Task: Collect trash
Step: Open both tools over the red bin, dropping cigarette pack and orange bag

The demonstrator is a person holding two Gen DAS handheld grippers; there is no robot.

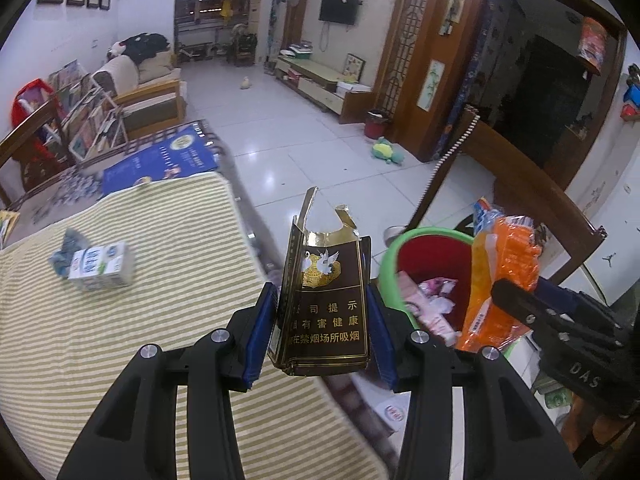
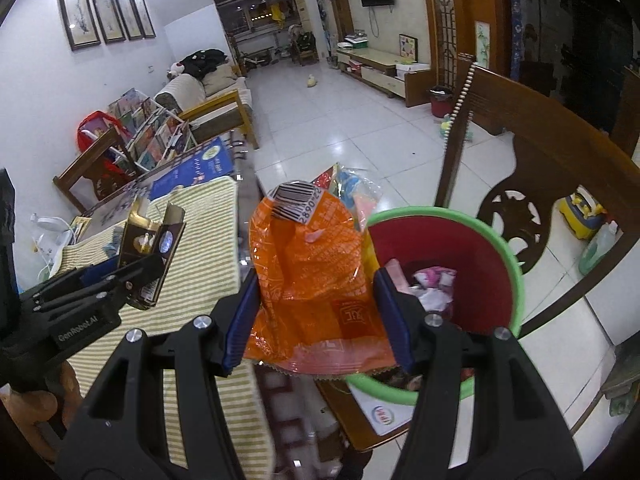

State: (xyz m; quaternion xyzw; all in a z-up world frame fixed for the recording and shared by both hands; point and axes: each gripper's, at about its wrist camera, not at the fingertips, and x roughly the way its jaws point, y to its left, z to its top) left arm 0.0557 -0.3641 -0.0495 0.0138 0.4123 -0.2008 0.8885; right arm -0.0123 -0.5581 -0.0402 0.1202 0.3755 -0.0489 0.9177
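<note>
My left gripper (image 1: 322,312) is shut on a torn dark brown and gold cigarette box (image 1: 324,300), held upright above the edge of the striped cloth, just left of the bin. My right gripper (image 2: 316,304) is shut on a crumpled orange snack bag (image 2: 312,280) with a barcode label, at the bin's left rim. The bin (image 2: 508,256) is red inside with a green rim and holds pink and white wrappers (image 2: 434,284). In the left wrist view the bin (image 1: 390,256) and the orange bag (image 1: 500,280) sit at the right. A small white milk carton (image 1: 100,266) lies on the cloth.
A yellow-striped cloth (image 1: 140,340) covers the table. A carved wooden chair (image 2: 532,184) stands behind the bin. A blue book (image 1: 160,160) lies beyond the cloth, with a book rack (image 2: 156,132) and a sofa (image 2: 208,88) further back. White floor tiles (image 1: 304,140) stretch beyond.
</note>
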